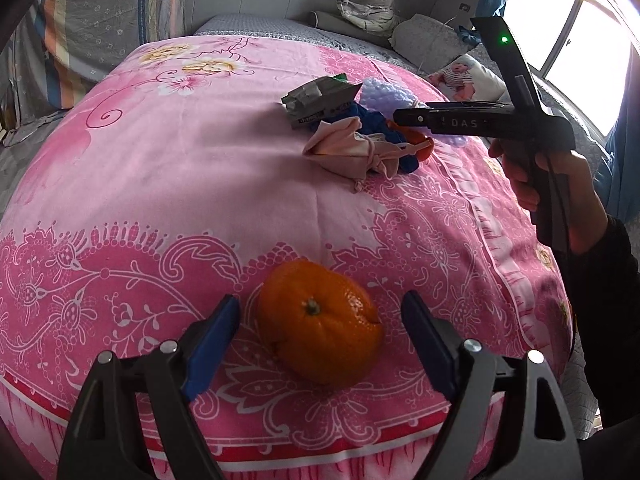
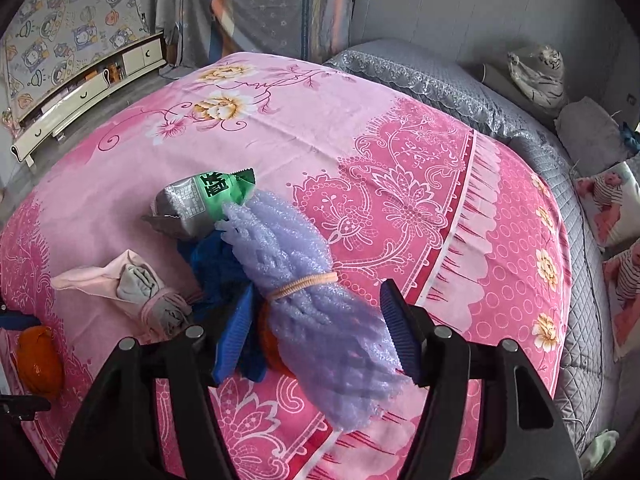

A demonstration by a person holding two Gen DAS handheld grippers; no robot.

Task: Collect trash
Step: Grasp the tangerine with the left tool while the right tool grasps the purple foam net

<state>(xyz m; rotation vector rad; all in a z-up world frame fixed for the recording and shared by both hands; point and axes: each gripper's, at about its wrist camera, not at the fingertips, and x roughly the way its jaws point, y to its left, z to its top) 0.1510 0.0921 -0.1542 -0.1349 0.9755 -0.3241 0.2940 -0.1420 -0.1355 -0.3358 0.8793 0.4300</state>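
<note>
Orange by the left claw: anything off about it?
Yes. The orange on the pink bedspread has torn peel on its right side and lower left, so it may be an emptied peel. The open left claw straddles it without touching.

A home bedroom: a bed (image 2: 460, 92) under a pink floral sheet (image 2: 304, 128), pillows (image 1: 430, 36) by the window (image 1: 580, 32), soft dolls (image 2: 608, 196), and a low cream drawer cabinet (image 2: 84, 96) along the wall.
</note>
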